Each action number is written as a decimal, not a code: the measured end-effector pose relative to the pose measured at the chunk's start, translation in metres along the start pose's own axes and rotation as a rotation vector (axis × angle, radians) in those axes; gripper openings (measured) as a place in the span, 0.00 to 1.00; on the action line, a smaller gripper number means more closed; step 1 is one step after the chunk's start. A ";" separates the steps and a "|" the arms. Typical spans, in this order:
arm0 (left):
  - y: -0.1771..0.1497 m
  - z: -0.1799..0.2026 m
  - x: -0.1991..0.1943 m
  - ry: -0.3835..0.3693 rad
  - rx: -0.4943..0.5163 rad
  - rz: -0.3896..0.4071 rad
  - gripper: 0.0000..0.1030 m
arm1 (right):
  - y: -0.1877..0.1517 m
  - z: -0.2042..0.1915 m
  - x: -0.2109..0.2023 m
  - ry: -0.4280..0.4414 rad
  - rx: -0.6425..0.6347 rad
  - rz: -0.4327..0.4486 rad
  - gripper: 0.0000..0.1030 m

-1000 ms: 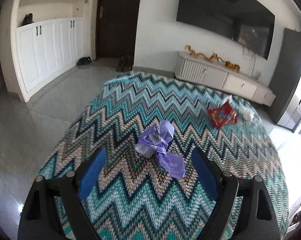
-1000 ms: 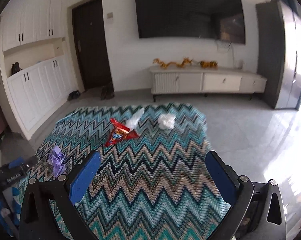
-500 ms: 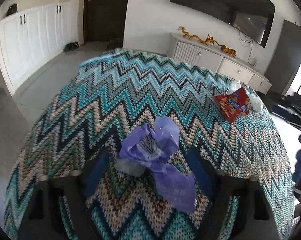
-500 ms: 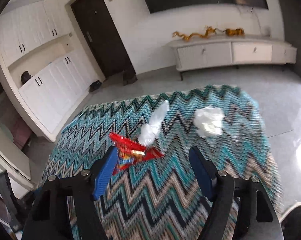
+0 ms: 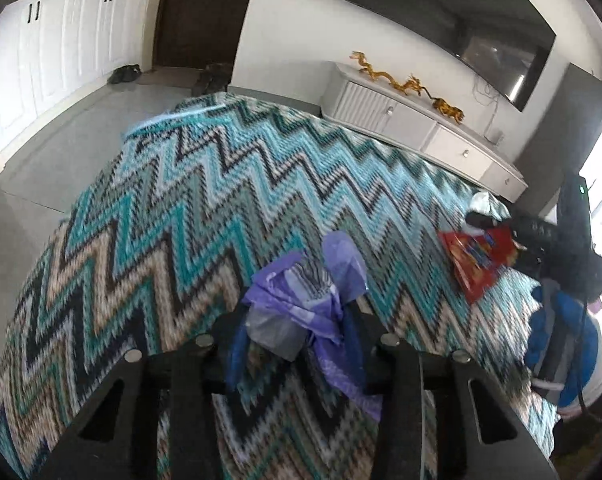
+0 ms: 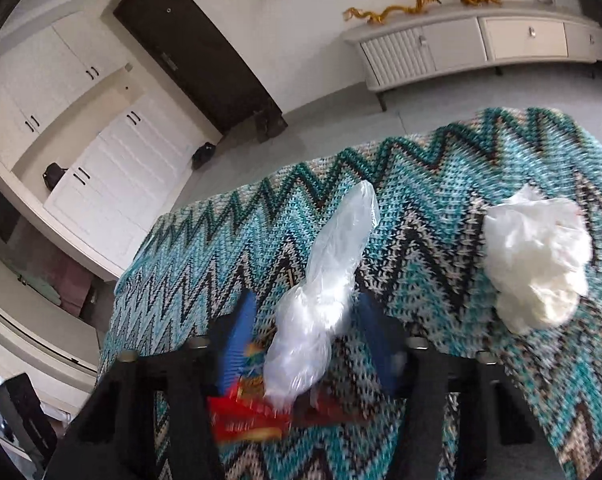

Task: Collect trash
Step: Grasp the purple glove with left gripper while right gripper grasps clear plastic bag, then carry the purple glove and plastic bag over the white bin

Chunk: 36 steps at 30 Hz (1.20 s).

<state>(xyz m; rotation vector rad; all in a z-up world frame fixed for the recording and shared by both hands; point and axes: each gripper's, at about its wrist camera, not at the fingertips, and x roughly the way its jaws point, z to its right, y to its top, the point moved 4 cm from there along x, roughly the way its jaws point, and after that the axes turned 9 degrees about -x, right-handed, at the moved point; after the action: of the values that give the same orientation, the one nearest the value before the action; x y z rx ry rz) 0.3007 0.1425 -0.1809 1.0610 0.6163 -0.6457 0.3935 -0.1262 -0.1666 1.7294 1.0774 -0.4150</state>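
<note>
**Two grippers down on the trash**

We hold both grippers low over the zigzag blanket (image 5: 189, 208), tipped down toward it.

Our left gripper (image 5: 295, 344) sits around the purple wrapper (image 5: 301, 300). Its two blue fingers (image 5: 237, 348) are pulled in close, one on each side of the crumpled purple plastic. They seem to press on it, so we say the left gripper is squeezing the purple wrapper. The wrapper lies on the blanket, near the edge closest to us, and part of it sticks up past the finger ends.

Our right gripper (image 6: 309, 344) is over the red snack bag (image 6: 249, 416) and the clear plastic bag (image 6: 329, 284). Its blue fingers (image 6: 237, 340) stand on both sides of the two things, drawn part way in. The picture is blurry here, so we cannot tell if the fingers grip anything. The red snack bag lies flat on the blanket, right under the gripper. The clear plastic bag lies partly on top of it and stretches away from us across the blanket.

In the left view we see the right gripper (image 5: 497, 236) from the side, down at the red snack bag (image 5: 477, 260).

A white crumpled tissue (image 6: 537, 260) lies on the blanket to the right, apart from the gripper.

Behind the blanket stands a long white cabinet (image 6: 481, 44) by the wall.
</note>
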 end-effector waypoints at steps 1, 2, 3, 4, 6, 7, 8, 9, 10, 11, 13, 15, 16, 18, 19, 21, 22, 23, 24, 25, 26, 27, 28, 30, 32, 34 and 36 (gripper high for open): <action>0.002 -0.001 0.001 0.004 -0.004 0.003 0.37 | 0.001 0.001 0.003 0.009 0.003 -0.003 0.36; 0.005 -0.002 0.001 0.006 -0.009 0.009 0.36 | 0.002 0.003 0.004 0.020 0.006 -0.003 0.35; 0.006 -0.002 0.000 0.007 -0.010 0.015 0.36 | 0.002 0.003 0.004 0.030 0.007 0.000 0.34; 0.007 -0.002 -0.001 0.008 -0.009 0.020 0.36 | 0.003 0.004 0.004 0.038 0.008 0.005 0.34; 0.008 -0.001 -0.004 0.008 -0.006 0.027 0.36 | 0.005 0.005 0.001 0.050 0.010 0.022 0.33; 0.009 0.000 -0.005 0.008 -0.004 0.028 0.36 | 0.006 0.005 -0.003 0.060 0.013 0.036 0.33; 0.009 0.001 -0.007 0.010 -0.002 0.030 0.36 | 0.008 0.006 -0.006 0.070 0.017 0.052 0.33; 0.010 0.002 -0.010 0.011 0.000 0.033 0.36 | 0.010 0.005 -0.012 0.078 0.021 0.070 0.33; 0.009 0.004 -0.015 0.012 0.002 0.038 0.36 | 0.013 0.003 -0.019 0.086 0.024 0.089 0.33; 0.010 0.006 -0.019 0.012 0.003 0.045 0.36 | 0.016 0.000 -0.027 0.095 0.026 0.111 0.33; 0.013 0.010 -0.031 0.011 0.003 0.061 0.36 | 0.021 -0.009 -0.046 0.104 0.022 0.145 0.33; 0.015 0.014 -0.047 0.004 0.000 0.082 0.36 | 0.024 -0.020 -0.069 0.113 0.015 0.177 0.33; 0.016 0.016 -0.057 -0.003 -0.002 0.093 0.36 | 0.026 -0.026 -0.084 0.117 0.009 0.195 0.33; 0.017 0.022 -0.080 -0.017 -0.002 0.118 0.36 | 0.025 -0.036 -0.111 0.123 -0.002 0.225 0.33; 0.017 0.025 -0.090 -0.023 0.001 0.130 0.36 | 0.023 -0.042 -0.127 0.129 -0.008 0.244 0.33; 0.016 0.034 -0.114 -0.039 0.010 0.156 0.36 | 0.017 -0.053 -0.155 0.135 -0.024 0.273 0.33; 0.015 0.038 -0.126 -0.046 0.016 0.170 0.36 | 0.013 -0.060 -0.173 0.134 -0.037 0.290 0.33; 0.013 0.044 -0.141 -0.055 0.024 0.188 0.36 | 0.009 -0.067 -0.189 0.132 -0.051 0.306 0.33; 0.011 0.048 -0.154 -0.062 0.029 0.201 0.36 | 0.002 -0.073 -0.206 0.130 -0.065 0.321 0.33; 0.010 0.052 -0.166 -0.069 0.034 0.216 0.36 | -0.003 -0.076 -0.219 0.128 -0.077 0.333 0.33; 0.009 0.057 -0.178 -0.076 0.037 0.231 0.36 | -0.010 -0.081 -0.235 0.126 -0.092 0.348 0.33; 0.008 0.060 -0.188 -0.082 0.039 0.241 0.36 | -0.015 -0.086 -0.251 0.124 -0.106 0.362 0.33; 0.007 0.063 -0.196 -0.088 0.040 0.249 0.36 | -0.023 -0.091 -0.268 0.120 -0.119 0.378 0.33; 0.002 0.070 -0.214 -0.104 0.047 0.264 0.36 | -0.037 -0.098 -0.298 0.111 -0.139 0.409 0.33; -0.004 0.078 -0.229 -0.119 0.054 0.274 0.36 | -0.049 -0.102 -0.321 0.100 -0.154 0.431 0.33; -0.011 0.088 -0.243 -0.136 0.063 0.282 0.36 | -0.065 -0.104 -0.350 0.080 -0.166 0.464 0.33; -0.019 0.097 -0.255 -0.155 0.077 0.289 0.36 | -0.081 -0.104 -0.374 0.055 -0.176 0.491 0.33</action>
<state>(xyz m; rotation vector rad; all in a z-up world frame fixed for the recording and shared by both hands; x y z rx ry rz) 0.1323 0.0919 0.0283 1.1338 0.2978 -0.4952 0.1034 -0.2020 0.0925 1.7796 0.6683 0.0354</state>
